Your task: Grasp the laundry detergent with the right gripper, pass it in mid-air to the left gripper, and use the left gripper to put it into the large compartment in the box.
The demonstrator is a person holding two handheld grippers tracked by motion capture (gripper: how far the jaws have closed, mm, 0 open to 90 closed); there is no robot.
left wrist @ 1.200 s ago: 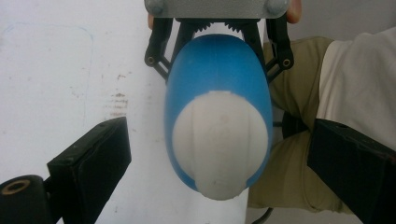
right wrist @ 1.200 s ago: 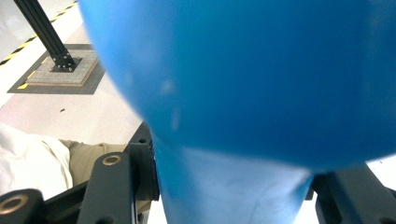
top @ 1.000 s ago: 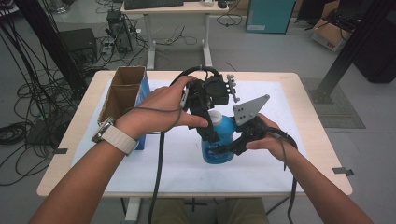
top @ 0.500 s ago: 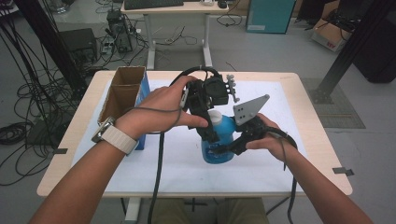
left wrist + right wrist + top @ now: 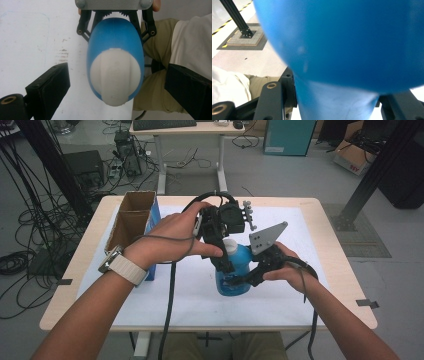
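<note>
The blue bottle is stood upright near the middle of the tabletop, where its lower body is clamped between the closed fingers of the right gripper, while its white cap is straddled from above by the left gripper, whose fingers are held open, well apart from the cap on either side. The bottle is judged to be smooth, slippery plastic, stiff at the cap and somewhat yielding in the body, moderately heavy if full. It is best steadied low on the body and taken at the ribbed cap for any turning.
</note>
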